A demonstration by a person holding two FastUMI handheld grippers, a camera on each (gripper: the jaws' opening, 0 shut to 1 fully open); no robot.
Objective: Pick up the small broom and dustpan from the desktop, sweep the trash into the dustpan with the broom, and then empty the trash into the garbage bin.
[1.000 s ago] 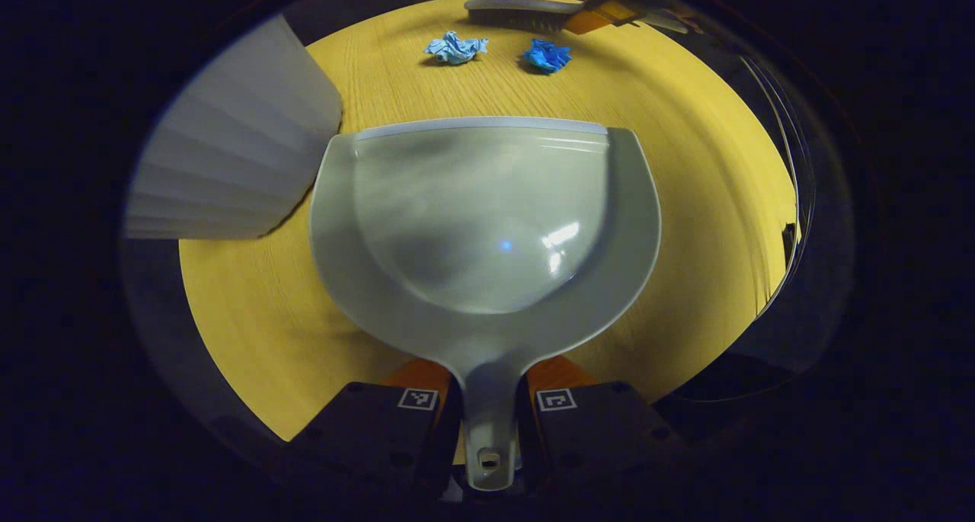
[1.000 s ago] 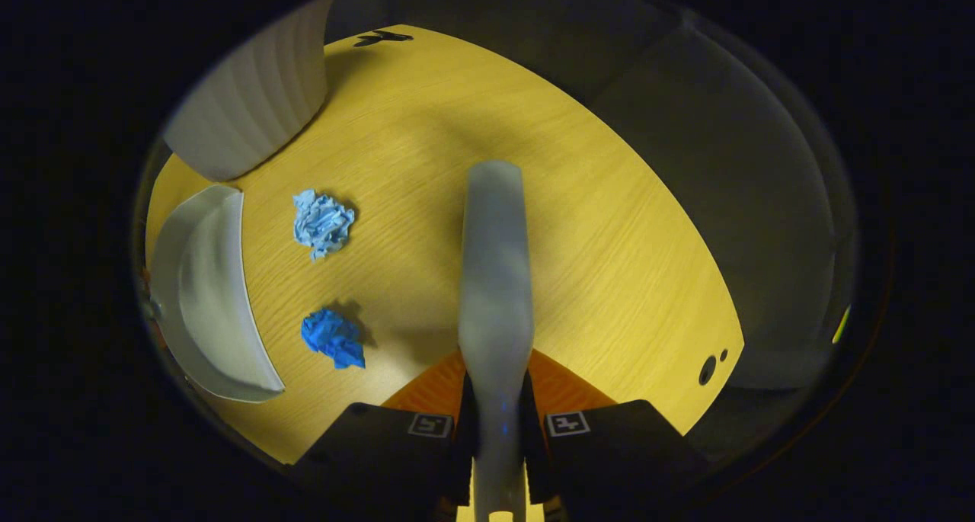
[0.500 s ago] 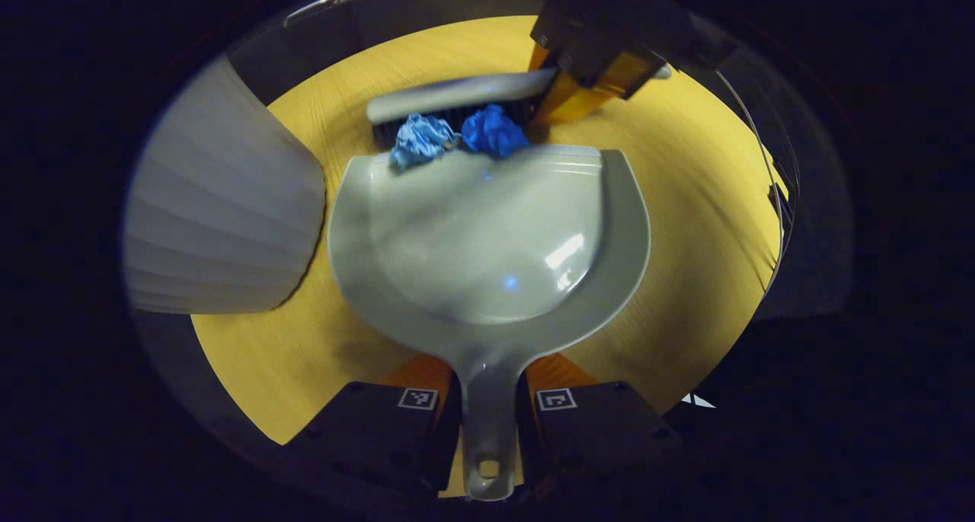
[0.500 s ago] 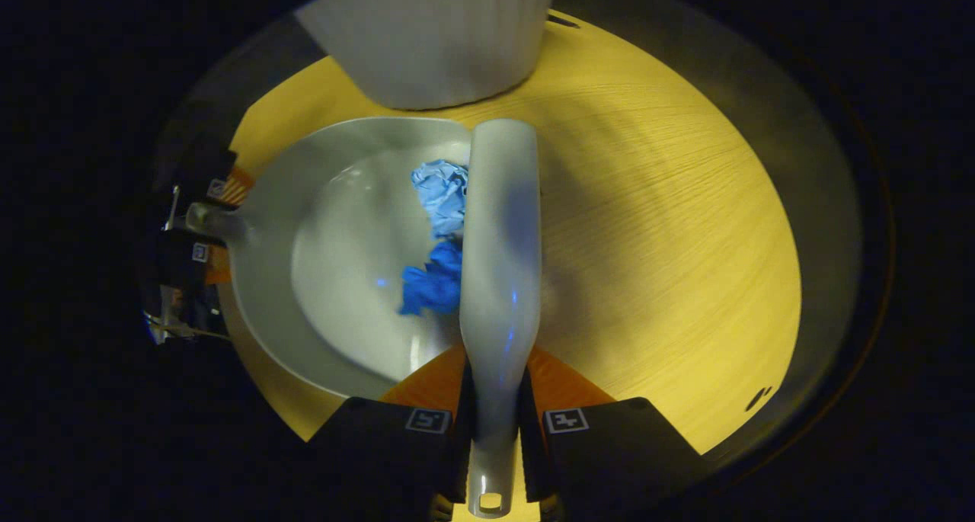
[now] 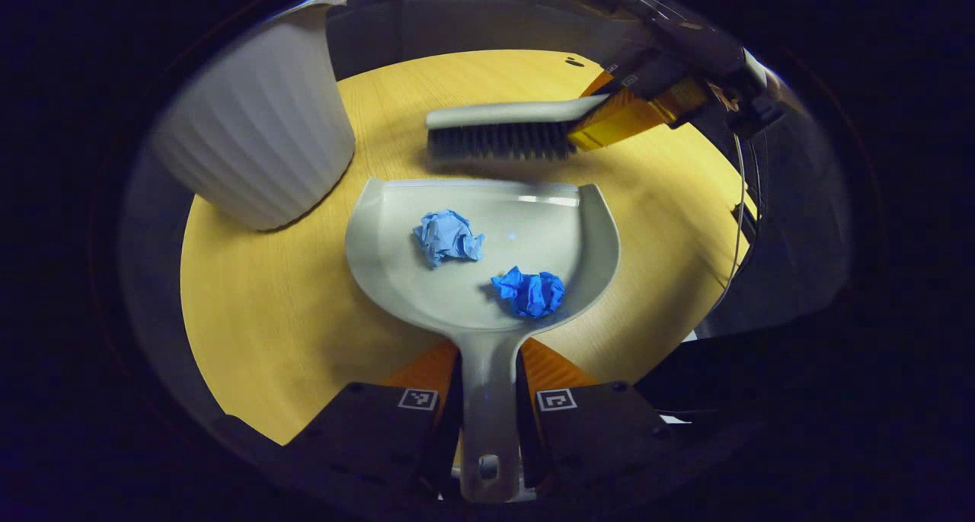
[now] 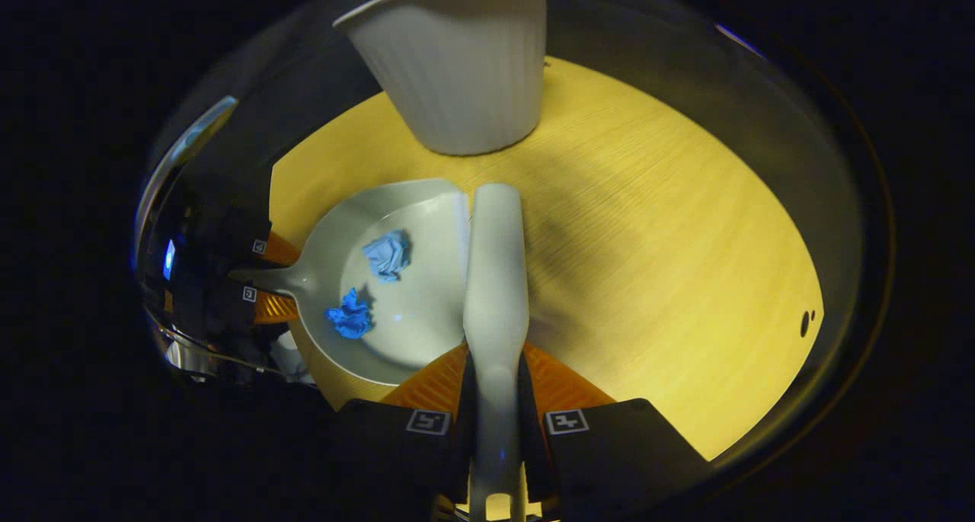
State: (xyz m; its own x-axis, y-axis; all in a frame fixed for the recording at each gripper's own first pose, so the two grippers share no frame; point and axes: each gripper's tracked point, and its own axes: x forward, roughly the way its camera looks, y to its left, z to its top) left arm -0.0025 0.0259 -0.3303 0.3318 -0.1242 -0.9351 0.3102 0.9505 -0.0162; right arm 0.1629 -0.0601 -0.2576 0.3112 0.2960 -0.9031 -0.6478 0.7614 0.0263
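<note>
My left gripper (image 5: 487,377) is shut on the handle of the grey dustpan (image 5: 548,225). Inside the pan lie a light blue paper ball (image 5: 448,236) and a dark blue paper ball (image 5: 529,292). Beyond the pan's lip the grey broom (image 5: 499,131) hovers with dark bristles facing down, held by my right gripper (image 5: 621,114). In the right gripper view my right gripper (image 6: 495,389) is shut on the broom's handle (image 6: 495,278); the dustpan (image 6: 426,309) lies left of it with both paper balls (image 6: 386,254) (image 6: 349,315), and the left gripper (image 6: 266,278) holds its handle.
A white ribbed garbage bin (image 5: 255,133) stands on the yellow wooden desktop (image 5: 259,301), to the far left of the dustpan. In the right gripper view the bin (image 6: 457,65) is straight ahead past the broom's tip. The desktop's edge (image 6: 762,423) runs close on the right.
The broom pushed both paper balls over the lip into the dustpan, then lifted back away from it. The balls now rest deeper in the pan, and the bin's rim has come into view.
</note>
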